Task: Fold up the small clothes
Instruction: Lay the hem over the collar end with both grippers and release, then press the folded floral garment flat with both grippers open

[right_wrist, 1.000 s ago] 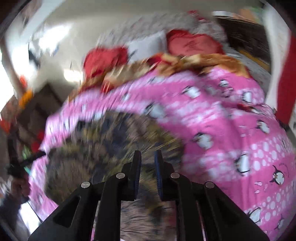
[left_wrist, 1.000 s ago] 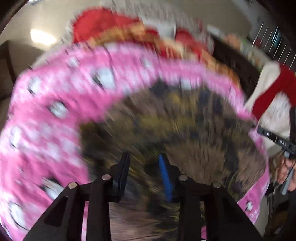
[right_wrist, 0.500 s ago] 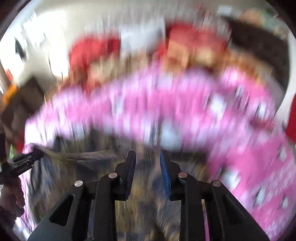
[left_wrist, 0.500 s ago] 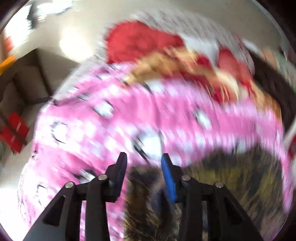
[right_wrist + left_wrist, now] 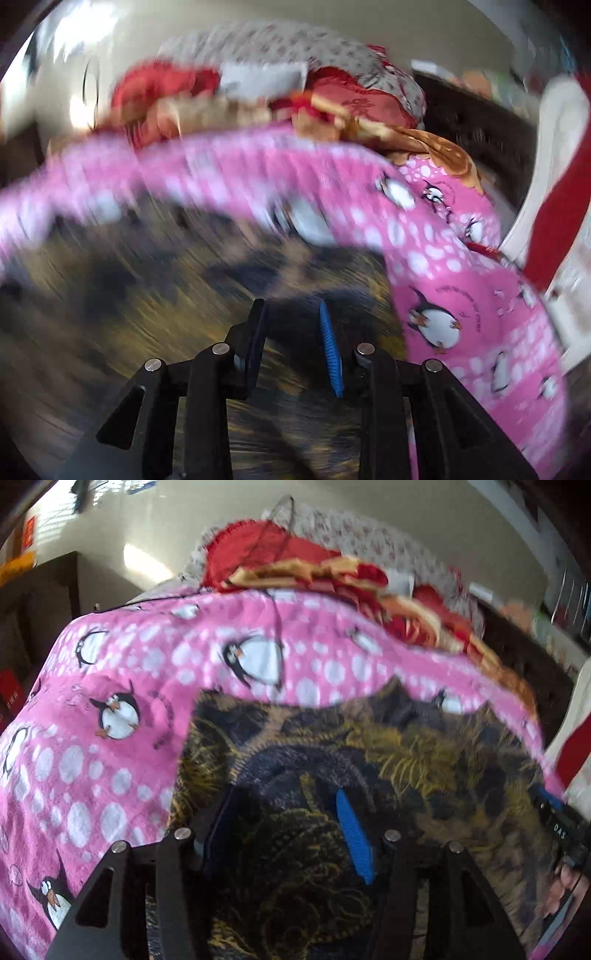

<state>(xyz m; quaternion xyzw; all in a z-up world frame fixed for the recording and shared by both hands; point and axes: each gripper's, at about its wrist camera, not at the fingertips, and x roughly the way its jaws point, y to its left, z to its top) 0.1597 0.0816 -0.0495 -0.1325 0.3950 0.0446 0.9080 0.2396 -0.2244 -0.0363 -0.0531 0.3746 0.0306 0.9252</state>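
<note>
Garment (image 5: 369,760), dark with gold print, lies spread across the lower frame on the pink blanket (image 5: 110,686); left tool (image 5: 286,823) and right tool (image 5: 291,339) hover spread, ready to fold.

You can read "DAS", possibly truncated, on the right gripper (image 5: 561,825) beside the dark patterned garment (image 5: 332,760); the blanket (image 5: 110,664) print is illegible.

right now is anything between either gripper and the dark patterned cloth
Nothing visible. The left gripper and right gripper are both open directly over the dark patterned cloth, which lies on the pink penguin blanket.
</note>
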